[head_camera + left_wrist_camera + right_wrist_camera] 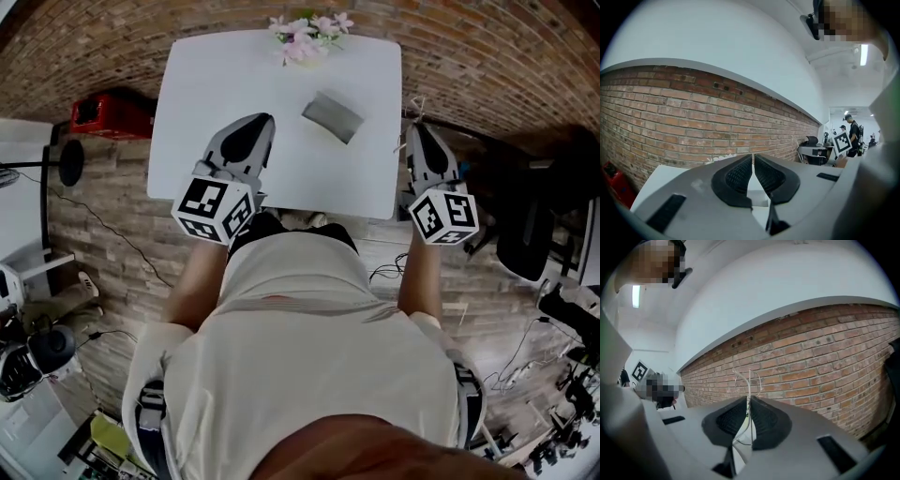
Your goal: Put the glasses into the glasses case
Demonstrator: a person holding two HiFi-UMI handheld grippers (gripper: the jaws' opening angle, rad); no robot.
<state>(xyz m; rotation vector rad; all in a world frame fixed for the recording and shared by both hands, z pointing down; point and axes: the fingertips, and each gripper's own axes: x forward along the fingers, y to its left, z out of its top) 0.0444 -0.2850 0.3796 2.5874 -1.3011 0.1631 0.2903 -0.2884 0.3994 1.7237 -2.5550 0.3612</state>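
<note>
Glasses (748, 378) clamped in right gripper (748, 404). Thin wire frame is pinched edge-on between the pads. Loops of wire stand up past the jaw tips, seen against the brick wall (825, 348). Jaws are closed down on the wire, with no gap showing on either side.

Left gripper (753, 159): jaws together, tips meeting, nothing held between them. A sliver of white table (197, 84) shows lower down behind the pads.

Head view: left gripper is over the near part of the table. Right gripper is held off the table's right-hand edge, tips pointing forward, with the wire frame just visible ahead of them.

Glasses case (333, 116): grey, lying flat on the table. It sits ahead of the left gripper and off to its right, and ahead of the right gripper and off to its left. So it lies between the two and is well apart from both. Cannot tell from here whether it is open or closed.

Pink and white flowers (307, 36) stand beyond the case, further ahead of both grippers, at the far table edge.
</note>
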